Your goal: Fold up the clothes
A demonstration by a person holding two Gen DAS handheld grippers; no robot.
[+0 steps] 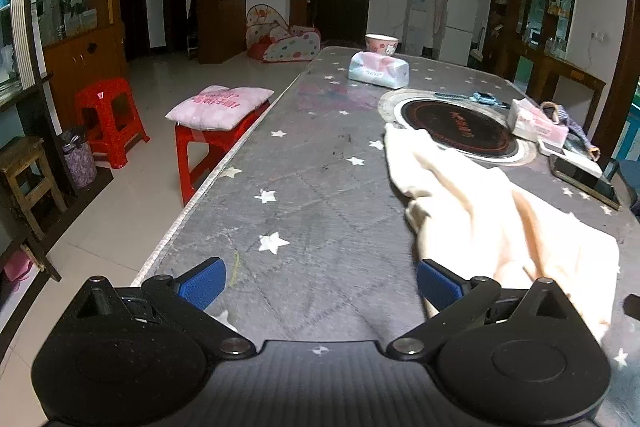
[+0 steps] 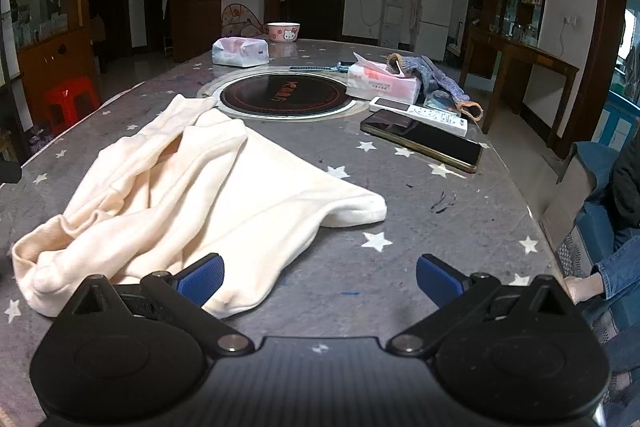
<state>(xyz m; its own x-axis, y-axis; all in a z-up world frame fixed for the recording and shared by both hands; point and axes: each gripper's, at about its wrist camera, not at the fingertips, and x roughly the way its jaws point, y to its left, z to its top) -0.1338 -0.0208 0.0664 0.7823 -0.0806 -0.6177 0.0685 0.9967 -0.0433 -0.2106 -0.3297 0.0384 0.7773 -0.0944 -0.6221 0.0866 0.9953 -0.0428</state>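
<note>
Nearest, the left gripper (image 1: 320,285) is hovering with its blue pads spread wide, holding nothing, over a grey star-printed surface (image 1: 304,187). The right gripper (image 2: 318,281) is likewise gaping wide and gripping nothing. A cream garment (image 2: 192,195) is lying crumpled on the surface just ahead of both grippers, its near edge passing beneath the right gripper's left finger (image 2: 202,277). Beyond it, a round black cooktop (image 2: 286,95) is sitting flush in the surface, with a phone (image 2: 422,141), a remote (image 2: 418,115) and a tissue pack (image 2: 382,83) lying beside it. Farthest, a pink bowl (image 2: 283,32) is standing.
</note>
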